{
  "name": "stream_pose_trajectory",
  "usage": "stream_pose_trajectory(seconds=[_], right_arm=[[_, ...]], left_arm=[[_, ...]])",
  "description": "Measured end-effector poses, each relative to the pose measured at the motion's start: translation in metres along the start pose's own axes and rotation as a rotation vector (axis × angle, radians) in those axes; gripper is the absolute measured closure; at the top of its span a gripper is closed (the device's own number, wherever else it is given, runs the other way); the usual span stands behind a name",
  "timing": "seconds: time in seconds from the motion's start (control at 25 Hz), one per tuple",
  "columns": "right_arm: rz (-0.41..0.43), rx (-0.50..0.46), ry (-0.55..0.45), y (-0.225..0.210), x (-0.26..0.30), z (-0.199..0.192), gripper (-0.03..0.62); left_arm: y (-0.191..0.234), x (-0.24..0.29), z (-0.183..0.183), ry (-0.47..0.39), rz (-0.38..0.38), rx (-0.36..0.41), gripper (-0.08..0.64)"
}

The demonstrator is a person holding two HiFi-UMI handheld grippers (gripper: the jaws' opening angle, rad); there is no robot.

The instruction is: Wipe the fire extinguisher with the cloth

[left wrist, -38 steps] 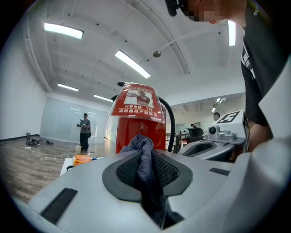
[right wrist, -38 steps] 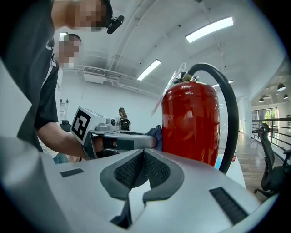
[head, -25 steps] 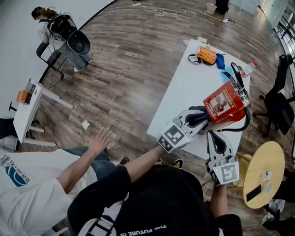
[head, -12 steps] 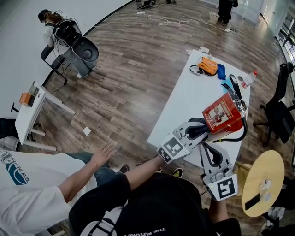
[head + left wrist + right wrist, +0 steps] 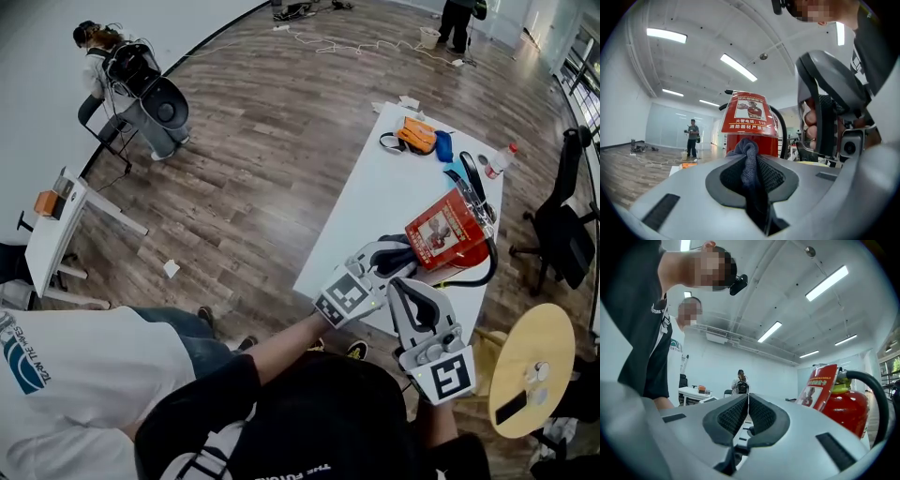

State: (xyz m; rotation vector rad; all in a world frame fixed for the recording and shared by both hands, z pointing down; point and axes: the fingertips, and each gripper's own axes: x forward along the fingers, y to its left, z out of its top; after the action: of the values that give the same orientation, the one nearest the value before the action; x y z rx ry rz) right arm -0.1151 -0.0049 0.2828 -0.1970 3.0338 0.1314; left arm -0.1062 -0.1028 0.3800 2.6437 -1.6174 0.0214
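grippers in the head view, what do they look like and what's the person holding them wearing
The left gripper and right gripper are light grey moulded plastic shells. Their curved jaws are lined with black textured pads. Each carries a white cube printed with black square markers. The person wears a black short-sleeved top with white lettering.

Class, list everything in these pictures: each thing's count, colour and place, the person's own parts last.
fire extinguisher: one, red, table's near end
cloth: one, dark blue, in left claw
table: one, white, centre
orange bag: one, orange, table's far end
bottle: one, clear, table's far corner
round stool: one, yellow, right of table
office chair: one, black, right edge
bystander: one, white shirt, lower left
seated person: one, colour unclear, upper left
left claw: one, grey, shut on the cloth
right claw: one, grey, shut, empty, beside left claw
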Motion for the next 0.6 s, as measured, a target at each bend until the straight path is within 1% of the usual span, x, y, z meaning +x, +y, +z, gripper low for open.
stream_pose_trajectory(seconds=[0.04, 0.16, 0.32, 0.44, 0.52, 0.6], right_arm=[[-0.013, 0.009, 0.004, -0.003, -0.006, -0.003, 0.572], [-0.064, 0.002, 0.045, -0.010, -0.026, -0.016, 0.572], [-0.181, -0.009, 0.121, -0.035, -0.052, -0.038, 0.572], [-0.269, 0.020, 0.159, -0.055, -0.070, -0.052, 0.572], [-0.296, 0.035, 0.166, -0.060, -0.076, -0.054, 0.572], [-0.307, 0.037, 0.174, -0.062, -0.078, -0.057, 0.572]], left_arm=[[0.004, 0.002, 0.001, 0.000, -0.006, 0.013, 0.489], [0.022, 0.006, -0.001, 0.001, -0.008, 0.014, 0.489], [0.046, 0.019, 0.002, -0.004, -0.039, 0.039, 0.489], [0.059, 0.035, 0.004, 0.002, -0.076, 0.080, 0.489], [0.065, 0.045, 0.002, 0.013, -0.110, 0.087, 0.491], [0.069, 0.052, -0.012, 0.038, -0.137, 0.070, 0.492]])
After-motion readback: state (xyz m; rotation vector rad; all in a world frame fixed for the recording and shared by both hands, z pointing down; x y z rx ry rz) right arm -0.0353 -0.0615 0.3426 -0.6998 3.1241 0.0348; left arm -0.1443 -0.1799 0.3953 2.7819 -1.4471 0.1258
